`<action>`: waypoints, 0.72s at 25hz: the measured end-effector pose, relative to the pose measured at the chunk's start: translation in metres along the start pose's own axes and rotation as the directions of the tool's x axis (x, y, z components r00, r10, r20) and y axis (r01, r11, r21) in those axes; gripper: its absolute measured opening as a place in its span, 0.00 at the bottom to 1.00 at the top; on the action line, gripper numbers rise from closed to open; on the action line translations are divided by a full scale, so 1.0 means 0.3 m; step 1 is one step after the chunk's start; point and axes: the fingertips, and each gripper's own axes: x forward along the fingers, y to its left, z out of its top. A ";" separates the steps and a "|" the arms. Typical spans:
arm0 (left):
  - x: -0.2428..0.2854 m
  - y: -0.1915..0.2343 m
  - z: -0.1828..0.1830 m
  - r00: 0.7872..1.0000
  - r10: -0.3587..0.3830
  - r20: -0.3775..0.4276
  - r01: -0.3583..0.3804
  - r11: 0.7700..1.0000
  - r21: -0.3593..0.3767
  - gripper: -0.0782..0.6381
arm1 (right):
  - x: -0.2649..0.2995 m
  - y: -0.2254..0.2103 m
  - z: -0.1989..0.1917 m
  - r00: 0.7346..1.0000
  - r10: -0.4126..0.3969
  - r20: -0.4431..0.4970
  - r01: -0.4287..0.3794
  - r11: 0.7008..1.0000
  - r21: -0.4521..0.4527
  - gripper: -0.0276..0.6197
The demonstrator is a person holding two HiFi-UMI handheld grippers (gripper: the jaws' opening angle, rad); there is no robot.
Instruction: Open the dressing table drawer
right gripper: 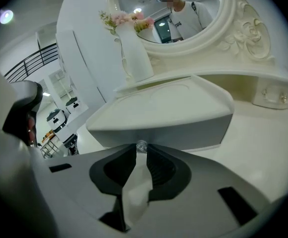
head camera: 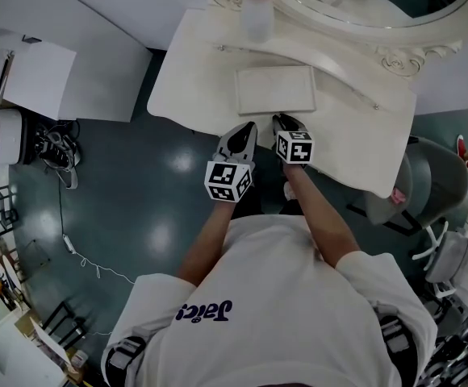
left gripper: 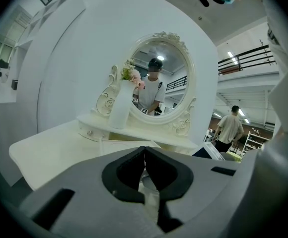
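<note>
I get soft overhead light, glare spots on the floor (head camera: 137, 208), and dark, warped edges in both gripper views.

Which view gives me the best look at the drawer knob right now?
The right gripper view: the drawer knob sits close up between the right gripper's jaw tips, on the drawer front. In the head view that gripper hides it. The left gripper view does not show it.
</note>
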 end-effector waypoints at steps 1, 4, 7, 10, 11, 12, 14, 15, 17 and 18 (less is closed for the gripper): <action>-0.004 0.000 -0.001 1.000 0.002 0.001 -0.002 1.000 -0.001 0.13 | 0.000 0.000 0.000 1.000 -0.001 0.000 0.001 1.000 -0.007 0.15; -0.013 -0.006 -0.011 1.000 0.007 -0.002 -0.007 1.000 -0.001 0.13 | -0.006 0.003 -0.004 1.000 -0.002 -0.001 0.002 1.000 -0.016 0.15; -0.022 -0.022 -0.021 1.000 0.007 -0.005 -0.007 1.000 -0.001 0.13 | -0.021 0.006 -0.020 1.000 0.001 -0.005 -0.001 0.999 -0.036 0.15; -0.034 -0.040 -0.031 1.000 0.004 -0.005 -0.004 1.000 0.000 0.13 | -0.045 0.015 -0.048 1.000 0.004 -0.014 -0.005 0.999 -0.047 0.15; -0.037 -0.045 -0.035 1.000 0.003 -0.006 -0.003 1.000 0.000 0.13 | -0.053 0.018 -0.059 1.000 0.006 -0.018 -0.007 0.999 -0.049 0.15; -0.039 -0.051 -0.039 1.000 0.002 -0.007 -0.002 1.000 -0.001 0.13 | -0.061 0.020 -0.070 1.000 0.007 -0.021 -0.008 0.999 -0.051 0.15; -0.045 -0.063 -0.045 1.000 -0.001 -0.006 0.000 1.000 -0.003 0.13 | -0.082 0.025 -0.091 1.000 0.008 -0.027 -0.010 0.998 -0.054 0.15; -0.049 -0.069 -0.047 1.000 -0.002 -0.005 0.002 1.000 -0.004 0.13 | -0.093 0.028 -0.101 1.000 0.009 -0.029 -0.011 0.998 -0.057 0.15; -0.057 -0.083 -0.052 1.000 -0.006 -0.003 0.006 1.000 -0.004 0.13 | -0.114 0.032 -0.121 0.999 0.010 -0.032 -0.012 0.998 -0.062 0.15; -0.062 -0.090 -0.056 1.000 -0.008 -0.003 0.008 1.000 -0.005 0.13 | -0.125 0.035 -0.132 0.999 0.010 -0.033 -0.012 0.998 -0.065 0.15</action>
